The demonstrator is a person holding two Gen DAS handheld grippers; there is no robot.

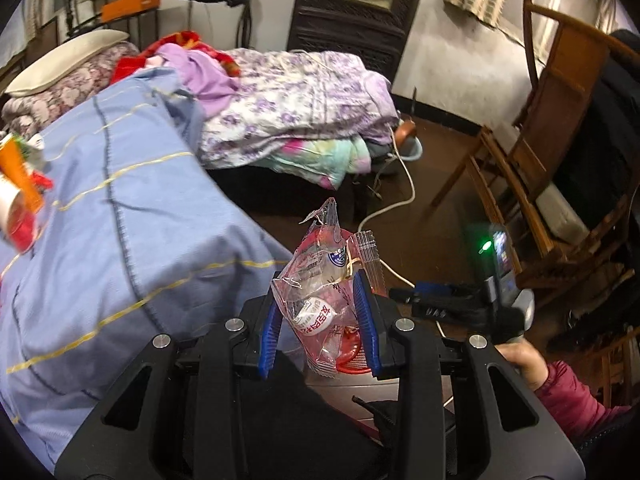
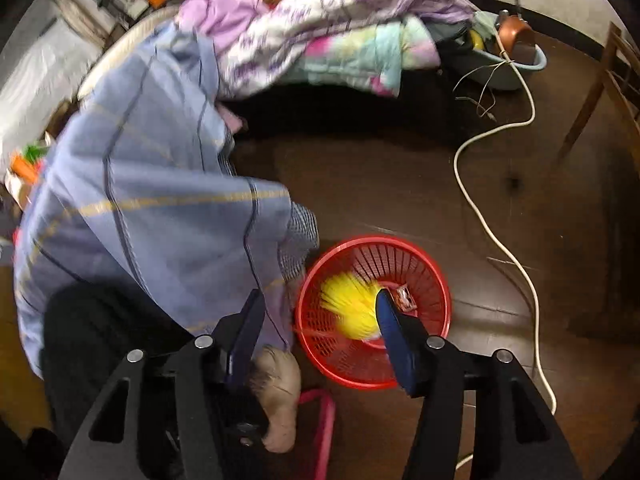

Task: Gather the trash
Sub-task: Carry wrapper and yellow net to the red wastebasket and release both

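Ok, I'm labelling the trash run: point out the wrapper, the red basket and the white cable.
wrapper (image 1: pixel 320 280), left wrist view, crinkled middle between the claw fingers.
red basket (image 2: pixel 436 280), right wrist view, right rim.
white cable (image 2: pixel 466 196), right wrist view, mid-length on floor.

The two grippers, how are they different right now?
The left gripper is shut on a crinkly clear wrapper with red print; the right gripper is open and holds nothing. The left gripper hangs beside the blue blanket, while the right gripper hangs above the red basket, where something yellow lies. Both have black bodies and blue fingers.
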